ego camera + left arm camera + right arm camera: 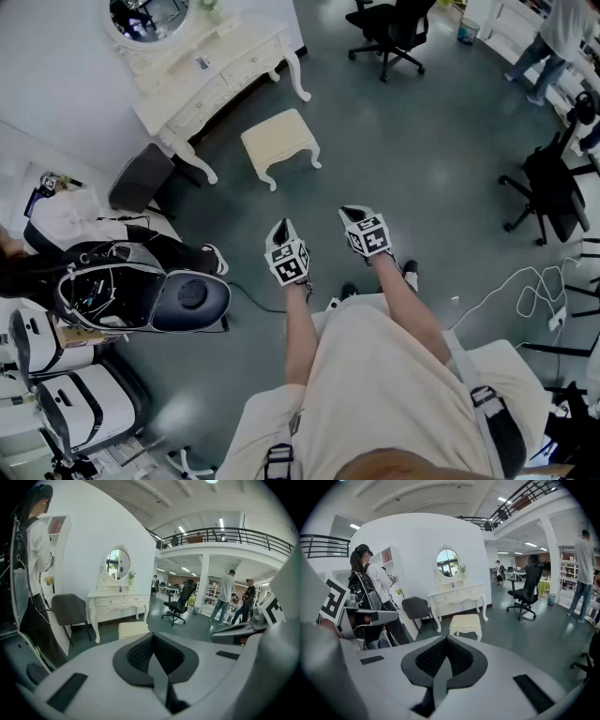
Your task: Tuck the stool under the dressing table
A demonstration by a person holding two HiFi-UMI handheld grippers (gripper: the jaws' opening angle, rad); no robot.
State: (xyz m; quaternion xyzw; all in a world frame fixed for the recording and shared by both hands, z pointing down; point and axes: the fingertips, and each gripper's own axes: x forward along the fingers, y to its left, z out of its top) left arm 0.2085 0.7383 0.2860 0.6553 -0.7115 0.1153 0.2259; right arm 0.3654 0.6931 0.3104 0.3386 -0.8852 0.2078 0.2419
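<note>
A cream stool with curved legs stands on the grey floor, out in front of the white dressing table with its oval mirror. In the gripper views the stool shows ahead, the dressing table behind it against the white wall. My left gripper and right gripper hover side by side well short of the stool. Both are shut with nothing between the jaws. The left gripper and the right gripper each show their pads pressed together.
A dark grey chair stands left of the dressing table. A person with equipment stands at the left. Black office chairs stand at the back and right. Cables lie on the floor at right.
</note>
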